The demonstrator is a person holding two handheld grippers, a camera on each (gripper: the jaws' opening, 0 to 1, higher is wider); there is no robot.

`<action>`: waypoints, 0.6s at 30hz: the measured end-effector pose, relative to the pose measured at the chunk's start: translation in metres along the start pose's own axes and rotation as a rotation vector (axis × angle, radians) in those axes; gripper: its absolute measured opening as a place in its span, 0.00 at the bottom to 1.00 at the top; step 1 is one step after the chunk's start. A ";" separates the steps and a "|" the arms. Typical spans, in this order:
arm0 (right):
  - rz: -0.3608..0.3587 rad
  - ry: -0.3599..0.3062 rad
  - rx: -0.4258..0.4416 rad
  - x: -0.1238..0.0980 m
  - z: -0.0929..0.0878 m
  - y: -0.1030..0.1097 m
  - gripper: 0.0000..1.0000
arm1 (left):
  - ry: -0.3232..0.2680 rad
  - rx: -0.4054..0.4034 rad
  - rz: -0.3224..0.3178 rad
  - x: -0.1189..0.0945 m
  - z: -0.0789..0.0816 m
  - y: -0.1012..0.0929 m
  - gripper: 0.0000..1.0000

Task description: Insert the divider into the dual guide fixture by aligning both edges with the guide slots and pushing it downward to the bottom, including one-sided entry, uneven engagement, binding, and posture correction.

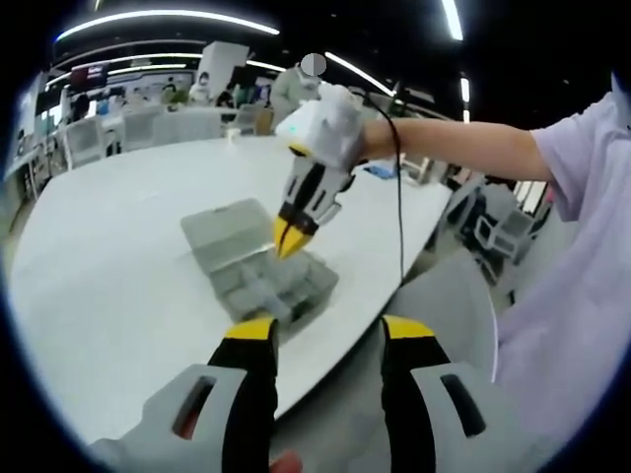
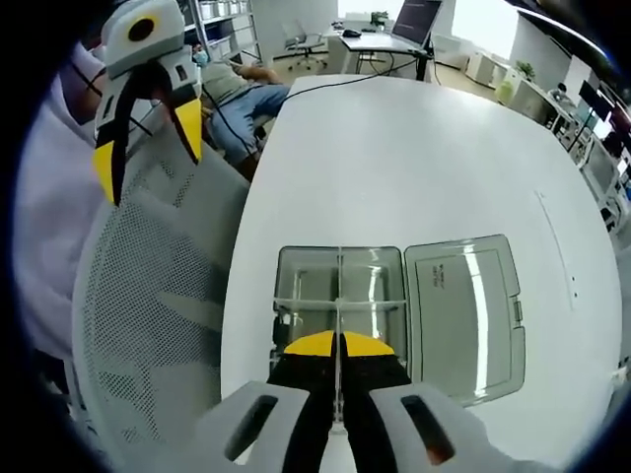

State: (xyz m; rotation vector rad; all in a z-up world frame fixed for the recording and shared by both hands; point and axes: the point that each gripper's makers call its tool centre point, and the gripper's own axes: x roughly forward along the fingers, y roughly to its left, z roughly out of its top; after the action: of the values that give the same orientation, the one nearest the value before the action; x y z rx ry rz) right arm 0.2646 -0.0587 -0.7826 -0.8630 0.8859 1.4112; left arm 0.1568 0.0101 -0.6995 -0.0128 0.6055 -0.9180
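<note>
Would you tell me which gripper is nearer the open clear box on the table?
The right gripper is nearer: it sits right above the box, its jaws closed on a thin clear divider. The left gripper is open and held off the table's edge, over a mesh chair.

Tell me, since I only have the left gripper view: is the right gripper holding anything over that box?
Observer: Yes. In the right gripper view, the right gripper is shut on a thin clear divider, seen edge-on.
Operator: Is it lined up?
Observer: Its edge runs along the middle line of the box; how deep it sits I cannot tell.
Operator: And where is my left gripper?
Observer: The left gripper hangs open over a mesh chair back, off the table.
</note>
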 end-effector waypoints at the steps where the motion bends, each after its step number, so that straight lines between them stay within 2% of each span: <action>1: 0.002 0.001 0.005 0.001 0.000 0.000 0.00 | -0.001 0.000 -0.001 0.000 0.000 0.000 0.39; 18: 0.003 0.006 0.028 0.008 -0.001 -0.001 0.00 | -0.005 -0.007 0.006 0.000 0.001 0.001 0.39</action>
State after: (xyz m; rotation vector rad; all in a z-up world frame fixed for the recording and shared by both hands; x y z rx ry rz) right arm 0.2652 -0.0562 -0.7905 -0.8452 0.9096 1.3962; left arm 0.1580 0.0105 -0.6993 -0.0198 0.6038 -0.9095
